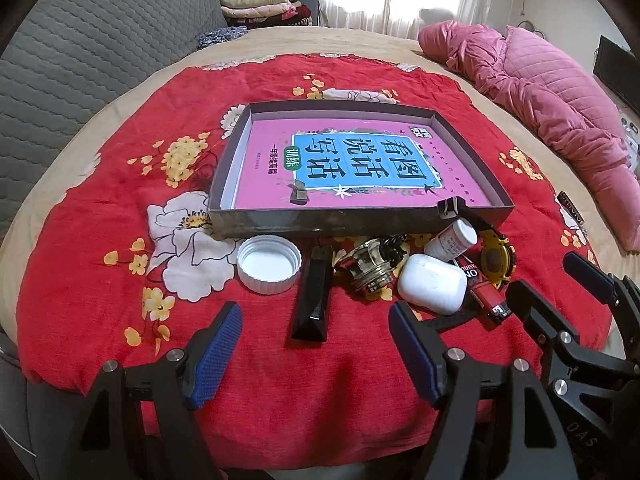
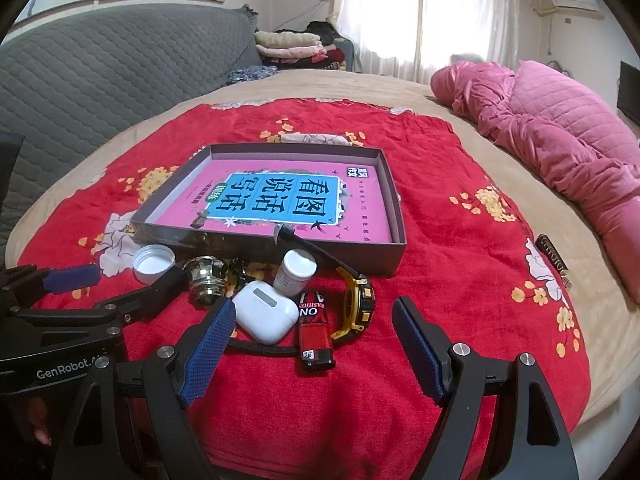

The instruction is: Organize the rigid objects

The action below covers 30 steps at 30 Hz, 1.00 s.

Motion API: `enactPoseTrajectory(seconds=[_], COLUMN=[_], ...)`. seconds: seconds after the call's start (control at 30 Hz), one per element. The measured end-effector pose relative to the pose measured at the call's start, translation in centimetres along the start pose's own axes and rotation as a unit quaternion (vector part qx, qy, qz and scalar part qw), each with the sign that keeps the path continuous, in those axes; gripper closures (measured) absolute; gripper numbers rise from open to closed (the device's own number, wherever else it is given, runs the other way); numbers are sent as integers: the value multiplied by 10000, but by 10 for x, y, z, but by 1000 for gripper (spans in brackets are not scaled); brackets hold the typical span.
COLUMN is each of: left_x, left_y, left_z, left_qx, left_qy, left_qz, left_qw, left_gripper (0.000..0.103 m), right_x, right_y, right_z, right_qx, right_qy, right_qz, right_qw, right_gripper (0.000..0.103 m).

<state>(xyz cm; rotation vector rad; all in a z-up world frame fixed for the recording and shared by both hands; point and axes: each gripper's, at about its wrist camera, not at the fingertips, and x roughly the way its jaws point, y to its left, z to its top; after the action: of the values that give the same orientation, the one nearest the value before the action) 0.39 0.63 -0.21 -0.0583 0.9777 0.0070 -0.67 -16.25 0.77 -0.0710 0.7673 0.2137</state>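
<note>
A shallow grey box (image 1: pixel 280 222) (image 2: pixel 224 240) holding a pink book lies on a red floral cloth. Along its near wall lie a white jar lid (image 1: pixel 269 264) (image 2: pixel 154 263), a black faceted bar (image 1: pixel 314 298), a brass knob (image 1: pixel 370 266) (image 2: pixel 206 278), a white earbud case (image 1: pixel 434 289) (image 2: pixel 266 312), a small white bottle (image 1: pixel 452 240) (image 2: pixel 295 272), a red lighter (image 1: pixel 486 294) (image 2: pixel 314 330) and a yellow-and-black watch (image 1: pixel 496 258) (image 2: pixel 360 300). My left gripper (image 1: pixel 316 354) is open just short of the bar. My right gripper (image 2: pixel 314 358) is open at the lighter.
The cloth (image 1: pixel 100 240) covers a beige bed. A pink quilt (image 1: pixel 552 92) (image 2: pixel 560 132) is heaped at the right, a grey quilted headboard (image 1: pixel 92 48) stands at the left, and folded clothes (image 1: pixel 260 6) sit at the back. A dark patterned strip (image 2: pixel 554 258) lies on the cloth's right edge.
</note>
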Motion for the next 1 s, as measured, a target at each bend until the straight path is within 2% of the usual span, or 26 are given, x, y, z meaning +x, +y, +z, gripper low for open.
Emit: enactPoseTrajectory(seconds=[1.0], left_x=[3], left_y=[4], left_z=[1], left_qx=[20], left_qy=[41], left_qz=[72], left_qw=[10000], left_gripper=[28], right_x=[0], right_y=[2], right_z=[0], right_qx=[-5], right_qy=[5], right_qz=[12], right_qw=[10000], right_gripper=[21])
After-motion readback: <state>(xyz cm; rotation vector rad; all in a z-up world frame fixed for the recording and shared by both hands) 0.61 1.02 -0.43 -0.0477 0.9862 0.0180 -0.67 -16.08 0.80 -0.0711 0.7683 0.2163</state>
